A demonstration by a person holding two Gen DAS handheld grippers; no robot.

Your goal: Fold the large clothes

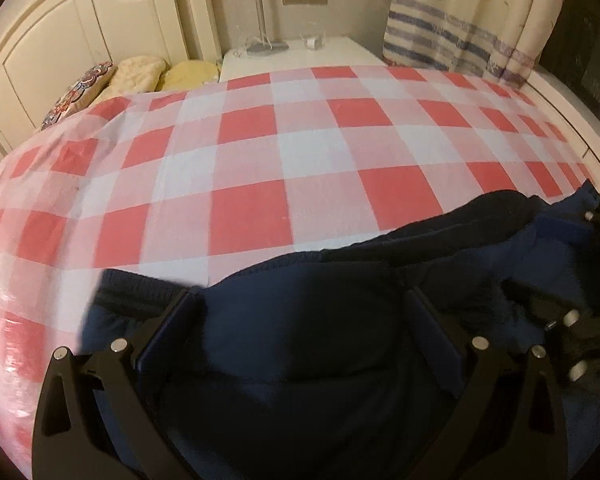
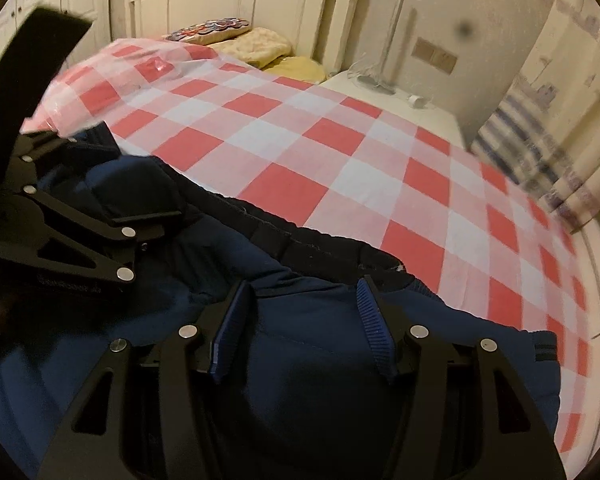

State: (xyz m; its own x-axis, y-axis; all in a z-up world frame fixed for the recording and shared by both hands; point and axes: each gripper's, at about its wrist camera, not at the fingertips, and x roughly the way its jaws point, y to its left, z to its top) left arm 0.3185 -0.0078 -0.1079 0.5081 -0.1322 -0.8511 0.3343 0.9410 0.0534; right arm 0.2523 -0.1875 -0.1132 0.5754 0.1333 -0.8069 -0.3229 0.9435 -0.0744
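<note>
Navy padded jacket (image 2: 308, 360) is bunched at the near edge of the bed, on the red-and-white checked sheet (image 1: 260, 152). Left gripper (image 1: 300, 308) and right gripper (image 2: 300, 300) sit low over it side by side, fingers spread wide, fabric between them but not pinched. Risk: closing here grabs bulk or several layers instead of one hem, so the fold goes lopsided; the slick sheet may also drag along. Both point toward the headboard (image 2: 300, 8).
</note>
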